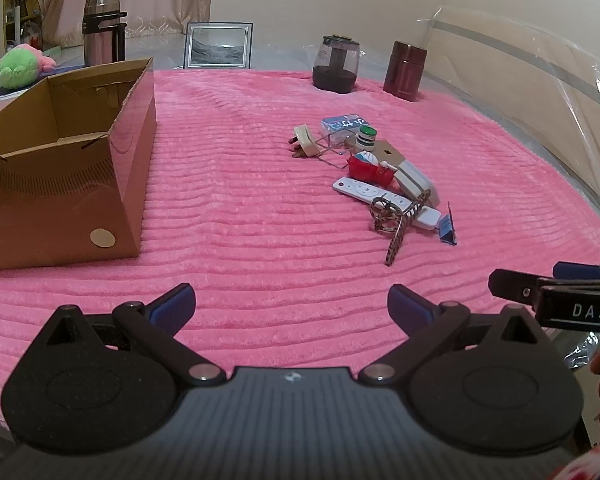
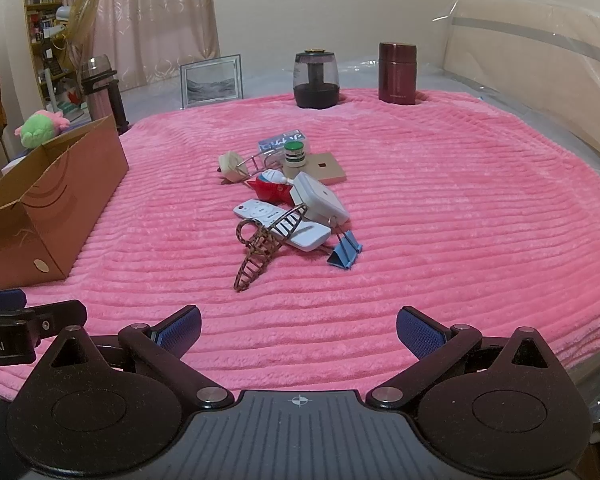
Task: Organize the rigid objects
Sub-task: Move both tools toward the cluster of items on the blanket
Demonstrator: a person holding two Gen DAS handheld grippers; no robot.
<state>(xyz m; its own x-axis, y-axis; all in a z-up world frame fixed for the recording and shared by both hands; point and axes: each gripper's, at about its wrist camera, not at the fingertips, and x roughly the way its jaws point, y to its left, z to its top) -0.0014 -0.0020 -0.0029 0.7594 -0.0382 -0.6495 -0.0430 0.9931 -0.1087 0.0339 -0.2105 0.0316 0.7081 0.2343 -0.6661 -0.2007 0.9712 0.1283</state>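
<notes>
A heap of small rigid items lies mid-blanket: a white remote (image 2: 276, 224), a leopard-print hair claw (image 2: 260, 248), a blue binder clip (image 2: 346, 252), a white box (image 2: 320, 198), a red toy (image 2: 270, 188), a plug (image 2: 230, 166), a green-capped jar (image 2: 294, 154), a tan square (image 2: 328, 168) and a clear case (image 2: 282, 142). An open cardboard box (image 1: 60, 168) stands to the left, also seen as the cardboard box (image 2: 48, 208). My left gripper (image 1: 290, 308) is open over bare blanket near the front edge. My right gripper (image 2: 298, 332) is open too, short of the heap.
A pink ribbed blanket (image 2: 460, 220) covers the surface. At the back stand a dark grinder jar (image 2: 316, 80), a maroon flask (image 2: 396, 74), a picture frame (image 2: 212, 80) and a steel thermos (image 1: 102, 28). A green plush (image 1: 18, 64) lies far left. Clear plastic sheeting (image 1: 540, 64) rises on the right.
</notes>
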